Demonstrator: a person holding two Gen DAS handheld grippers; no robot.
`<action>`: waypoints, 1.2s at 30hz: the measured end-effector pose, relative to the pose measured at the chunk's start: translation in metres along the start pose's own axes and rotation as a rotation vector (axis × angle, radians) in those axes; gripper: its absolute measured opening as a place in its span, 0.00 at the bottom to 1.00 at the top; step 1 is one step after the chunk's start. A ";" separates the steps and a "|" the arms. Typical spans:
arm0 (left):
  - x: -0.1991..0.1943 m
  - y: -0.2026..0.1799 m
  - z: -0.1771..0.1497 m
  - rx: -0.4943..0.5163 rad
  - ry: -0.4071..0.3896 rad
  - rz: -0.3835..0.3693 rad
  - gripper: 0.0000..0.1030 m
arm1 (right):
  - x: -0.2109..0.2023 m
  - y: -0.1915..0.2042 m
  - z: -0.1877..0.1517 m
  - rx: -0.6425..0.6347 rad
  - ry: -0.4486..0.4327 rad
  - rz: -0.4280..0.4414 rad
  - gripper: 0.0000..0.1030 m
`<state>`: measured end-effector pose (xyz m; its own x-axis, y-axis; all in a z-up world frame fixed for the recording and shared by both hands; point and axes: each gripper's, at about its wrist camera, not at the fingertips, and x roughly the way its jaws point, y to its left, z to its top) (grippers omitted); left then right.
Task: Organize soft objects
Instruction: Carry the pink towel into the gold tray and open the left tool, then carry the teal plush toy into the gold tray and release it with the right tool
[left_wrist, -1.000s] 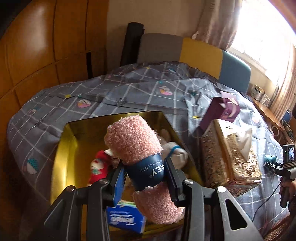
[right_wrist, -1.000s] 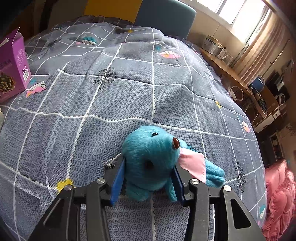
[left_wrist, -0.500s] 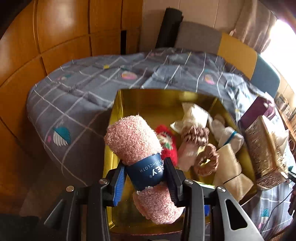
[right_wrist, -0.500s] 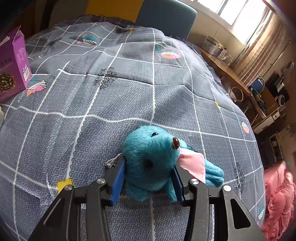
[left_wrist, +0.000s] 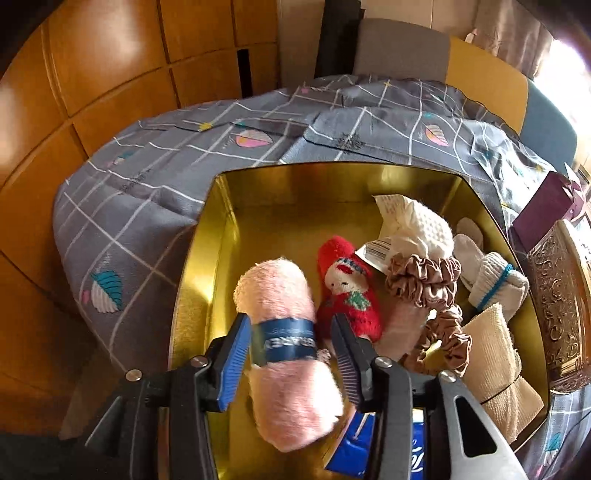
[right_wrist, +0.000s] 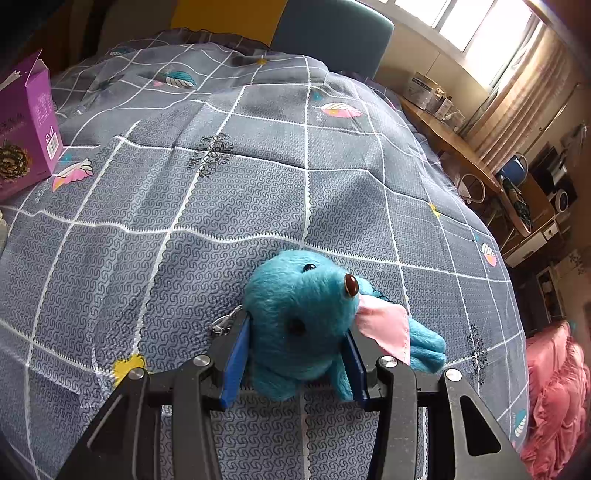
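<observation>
In the left wrist view a pink rolled dishcloth (left_wrist: 284, 332) with a blue paper band lies between the jaws of my left gripper (left_wrist: 290, 325), over the left part of a gold box (left_wrist: 221, 221). The jaws are opening, with a gap on each side of the band, and the cloth looks blurred. In the box lie a red Santa sock (left_wrist: 347, 291), brown scrunchies (left_wrist: 424, 277), white rolled socks (left_wrist: 495, 284) and a beige cloth (left_wrist: 491, 350). In the right wrist view my right gripper (right_wrist: 297, 347) is shut on a blue plush toy (right_wrist: 299, 314), low over the grey quilt (right_wrist: 221, 206).
An ornate tissue box (left_wrist: 554, 295) stands right of the gold box, with a purple carton (left_wrist: 543, 210) behind it, also seen as a purple carton (right_wrist: 26, 129) at far left. A blue tissue pack (left_wrist: 354, 446) lies at the box's near edge. Wooden wall panels (left_wrist: 92, 92) line the left; pink ruffled fabric (right_wrist: 554, 387) lies off the bed's right.
My left gripper came down and swung over the gold box, and its jaws have widened off the pink dishcloth. The right gripper and the plush toy have not moved.
</observation>
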<state>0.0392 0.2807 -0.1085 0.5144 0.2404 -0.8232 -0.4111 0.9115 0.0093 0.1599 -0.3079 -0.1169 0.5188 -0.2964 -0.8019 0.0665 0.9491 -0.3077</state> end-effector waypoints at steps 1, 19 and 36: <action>-0.003 0.000 -0.001 -0.001 -0.009 -0.005 0.50 | 0.000 0.000 0.000 0.000 0.000 0.000 0.46; -0.053 -0.036 -0.014 0.050 -0.102 -0.116 0.51 | 0.004 -0.009 0.006 0.074 0.004 0.031 0.43; -0.076 -0.060 -0.023 0.142 -0.143 -0.191 0.51 | -0.022 0.017 0.052 0.132 -0.042 0.108 0.39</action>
<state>0.0077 0.2006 -0.0596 0.6777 0.0951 -0.7292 -0.1916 0.9802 -0.0503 0.1937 -0.2798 -0.0779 0.5637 -0.1899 -0.8039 0.1185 0.9817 -0.1488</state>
